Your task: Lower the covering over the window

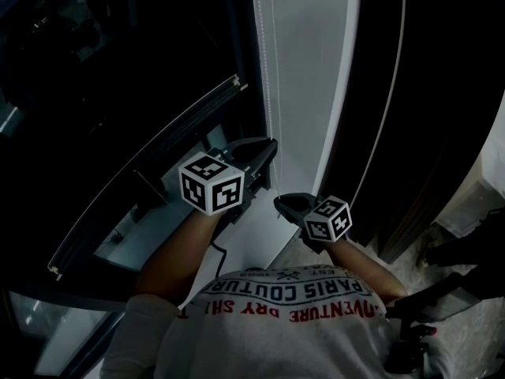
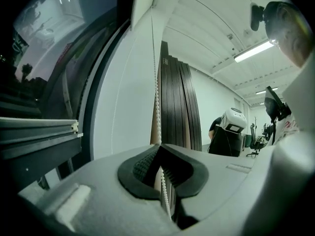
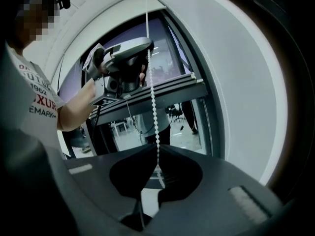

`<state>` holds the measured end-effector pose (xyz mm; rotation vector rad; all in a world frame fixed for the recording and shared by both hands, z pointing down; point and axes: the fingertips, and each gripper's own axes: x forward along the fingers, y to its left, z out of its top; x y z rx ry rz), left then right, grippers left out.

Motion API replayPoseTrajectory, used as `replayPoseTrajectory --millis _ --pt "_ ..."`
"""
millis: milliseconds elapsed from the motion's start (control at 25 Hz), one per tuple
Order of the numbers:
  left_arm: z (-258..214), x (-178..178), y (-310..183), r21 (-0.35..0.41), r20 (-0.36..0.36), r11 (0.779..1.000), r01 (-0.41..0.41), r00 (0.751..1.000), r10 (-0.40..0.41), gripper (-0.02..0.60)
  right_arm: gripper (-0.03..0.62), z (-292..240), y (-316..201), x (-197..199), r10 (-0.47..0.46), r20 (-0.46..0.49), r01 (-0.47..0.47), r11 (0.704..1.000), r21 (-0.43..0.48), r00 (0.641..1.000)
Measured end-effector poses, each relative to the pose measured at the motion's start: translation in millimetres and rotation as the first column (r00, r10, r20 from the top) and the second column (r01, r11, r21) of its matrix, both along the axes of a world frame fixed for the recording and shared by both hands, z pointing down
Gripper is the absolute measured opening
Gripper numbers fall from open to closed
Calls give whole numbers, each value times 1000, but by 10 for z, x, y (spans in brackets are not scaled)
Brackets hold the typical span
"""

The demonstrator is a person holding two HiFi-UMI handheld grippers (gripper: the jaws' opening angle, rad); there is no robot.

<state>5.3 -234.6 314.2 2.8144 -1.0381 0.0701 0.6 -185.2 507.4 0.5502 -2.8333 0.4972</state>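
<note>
Head view: clamping chain [image 1: 270,77] with left gripper [image 1: 267,158] just at 11 o'clock of centre, and with right gripper [image 1: 284,204] close by at 5 o'clock of the left one. Confirming in both gripper views: pads clenched on the beads, chain pinched at the jaw tips and running up toward 12 o'clock.

Judging step as mid-pull, working the chain hand over hand to bring the covering down. Not finding the covering itself in any view; assuming it rolled up beyond 12 o'clock, above window [image 1: 118,93] lying dark at 9 o'clock of the chain.

Planning next: drawing straight toward 6 o'clock along the chain's own line, then releasing one gripper only, regripping higher, holding tension with the other. Avoiding sideways tug, likely slipping beads out of the pads.

Noting no containers in view.
</note>
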Motion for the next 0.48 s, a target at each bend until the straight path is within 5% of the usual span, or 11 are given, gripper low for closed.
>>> replayPoseTrajectory --millis 480 --pt "788 43 100 -91 9 996 -3 1000 3 5 17 716 146 103 14 -80 -28 984 -175 997"
